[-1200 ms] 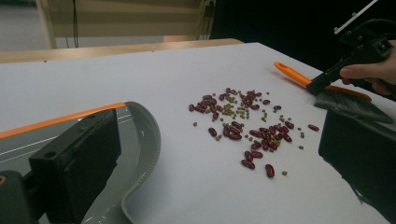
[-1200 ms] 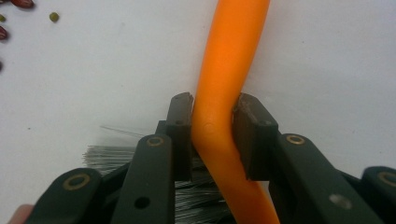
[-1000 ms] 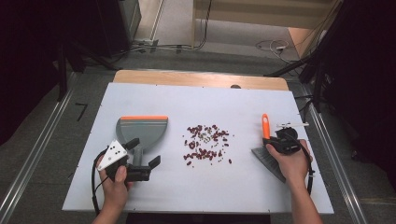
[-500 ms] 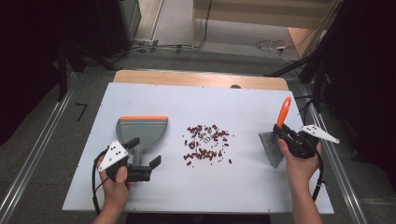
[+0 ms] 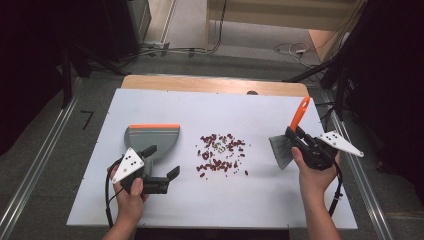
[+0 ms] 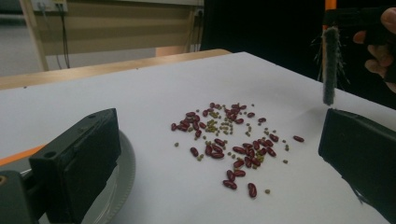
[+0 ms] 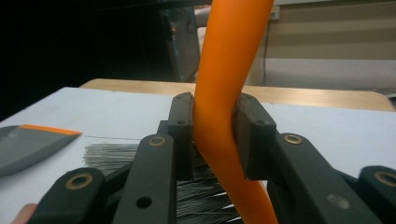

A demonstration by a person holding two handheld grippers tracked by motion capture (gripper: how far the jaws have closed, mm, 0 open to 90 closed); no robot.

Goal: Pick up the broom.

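Right gripper (image 5: 303, 143), at the beans' (image 5: 221, 152) three o'clock, clamps the brush (image 5: 281, 150) by its orange handle, while the left gripper (image 5: 161, 164) gapes empty beside the dustpan (image 5: 151, 137) at nine o'clock; sweeping likely comes next, once the pan is gripped.

A white tabletop (image 5: 215, 200) carries a scatter of red beans (image 5: 221, 154) at its middle. To the left lies a grey dustpan (image 5: 150, 137) with an orange edge along its far side. Just before it the left gripper (image 5: 159, 169) rests in a hand, jaws apart — nothing between them. At the right, the right gripper (image 5: 296, 136) clamps a brush (image 5: 287, 145) (orange handle pointing up and away), bristles well apart from the beans.
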